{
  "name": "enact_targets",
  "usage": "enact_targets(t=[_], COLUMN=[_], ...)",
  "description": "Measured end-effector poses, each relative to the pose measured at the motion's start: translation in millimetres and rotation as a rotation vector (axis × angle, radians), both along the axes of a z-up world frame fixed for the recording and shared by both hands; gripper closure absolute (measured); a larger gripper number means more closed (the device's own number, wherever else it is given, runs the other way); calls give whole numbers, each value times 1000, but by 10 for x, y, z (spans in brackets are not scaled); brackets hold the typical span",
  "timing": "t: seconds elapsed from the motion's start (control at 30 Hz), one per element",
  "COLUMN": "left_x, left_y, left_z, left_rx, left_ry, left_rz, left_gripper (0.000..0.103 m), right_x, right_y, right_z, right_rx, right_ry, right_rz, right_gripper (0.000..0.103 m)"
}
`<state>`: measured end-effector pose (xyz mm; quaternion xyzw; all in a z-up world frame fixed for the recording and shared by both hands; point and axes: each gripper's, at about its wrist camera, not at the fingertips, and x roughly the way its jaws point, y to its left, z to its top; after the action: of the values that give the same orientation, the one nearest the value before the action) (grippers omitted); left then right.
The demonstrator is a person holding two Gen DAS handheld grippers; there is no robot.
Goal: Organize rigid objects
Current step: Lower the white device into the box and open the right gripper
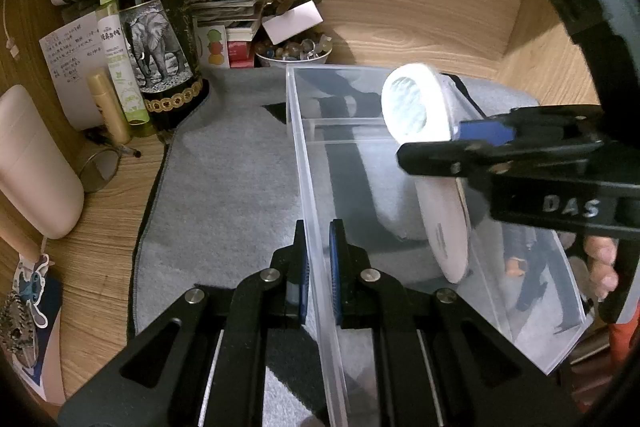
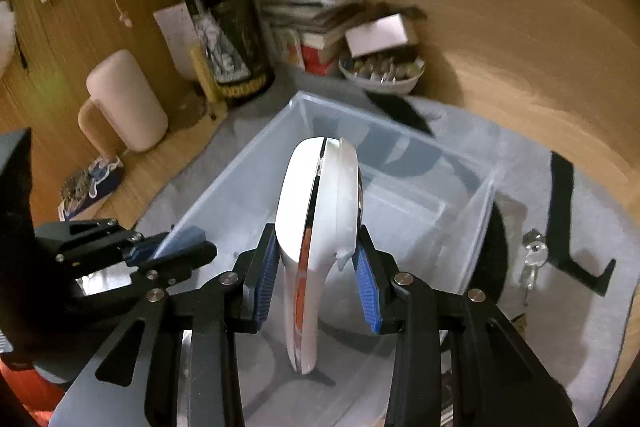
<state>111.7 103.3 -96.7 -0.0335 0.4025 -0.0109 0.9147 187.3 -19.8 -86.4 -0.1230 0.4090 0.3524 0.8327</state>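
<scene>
The white lint shaver point(image 2: 316, 227), glossy with a chrome seam and a round mesh head, hangs over the clear plastic bin point(image 2: 476, 227), clamped between the right hand-held gripper's point(image 2: 316, 267) blue pads. The left hand-held gripper point(image 1: 319, 267) pinches the bin's near wall. Ahead stand a wine bottle point(image 1: 158, 27) and a bowl of trinkets point(image 1: 294, 53). Only the right view shows keys point(image 2: 534, 255) lying right of the bin on the grey mat point(image 1: 224, 187).

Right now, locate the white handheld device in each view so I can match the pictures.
Left wrist: white handheld device right of centre, over the clear bin.
Right wrist: centre, clamped in the right tool, device above the bin.
Shared landmark: wine bottle, upper left in both.
</scene>
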Motion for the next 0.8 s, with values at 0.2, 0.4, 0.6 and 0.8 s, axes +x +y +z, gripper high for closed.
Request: enact_targets(t=[0.2, 0.4, 0.6, 0.8], left_x=[-8, -13, -6, -10], left_y=[-1, 3, 7, 2], left_z=[-4, -3, -2, -3], left_rx=[-1, -6, -11, -9], left_ry=[-3, -7, -8, -8], left_rz=[-3, -6, -9, -11], left_gripper=[94, 94, 94, 94], right_x=[46, 40, 29, -2], right_y=[95, 159, 180, 161], right_z=[-136, -220, -211, -66], right_rx=[-75, -140, -146, -119], right_ry=[34, 31, 10, -32], right_rz=[17, 32, 27, 24], right_gripper=[70, 70, 69, 62])
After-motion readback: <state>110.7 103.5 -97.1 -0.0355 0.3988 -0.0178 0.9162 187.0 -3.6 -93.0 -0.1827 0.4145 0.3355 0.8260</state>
